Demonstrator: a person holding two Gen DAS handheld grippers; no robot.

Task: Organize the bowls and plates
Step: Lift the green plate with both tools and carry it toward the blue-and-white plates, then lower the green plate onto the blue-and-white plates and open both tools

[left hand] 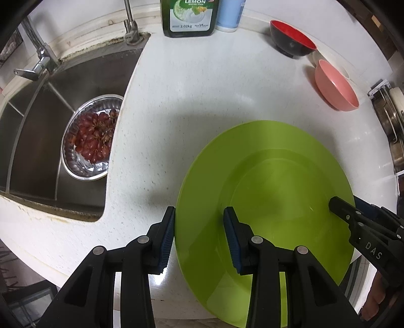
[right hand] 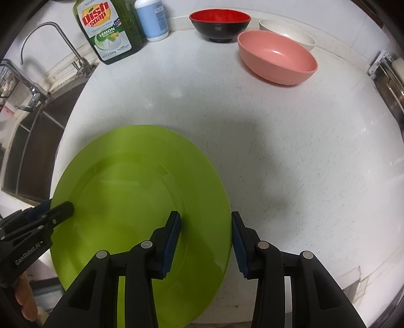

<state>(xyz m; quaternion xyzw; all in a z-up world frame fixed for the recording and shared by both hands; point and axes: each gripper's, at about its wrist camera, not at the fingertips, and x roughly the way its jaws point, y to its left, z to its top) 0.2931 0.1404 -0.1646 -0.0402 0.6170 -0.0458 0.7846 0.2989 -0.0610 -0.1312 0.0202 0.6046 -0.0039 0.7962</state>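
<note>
Sink: one, at far left, sunk into the counter, with two taps at its back edge.
Colander: one metal one, inside the sink, holding red grapes.
Bottles: two at the back of the counter, a green soap bottle and, just right of it, a blue bottle.
Counter: one white speckled top, carrying all the dishes.
Plate: one, lime green, lying near the front edge of the counter, between the two grippers.
Left gripper: released, its jaws spread across the plate's left rim, one finger outside the edge and one over the plate; whether the pads touch the plate I cannot tell.
Right gripper: released too, jaws spread across the plate's right rim, one finger over the plate and one just outside the edge.
Bowls: three at the back right, well apart from the plate: a black bowl with red inside, a pink bowl in front, and a white bowl partly hidden behind the pink one.
Rack: one metal piece at the far right edge, too cut off to make out.
</note>
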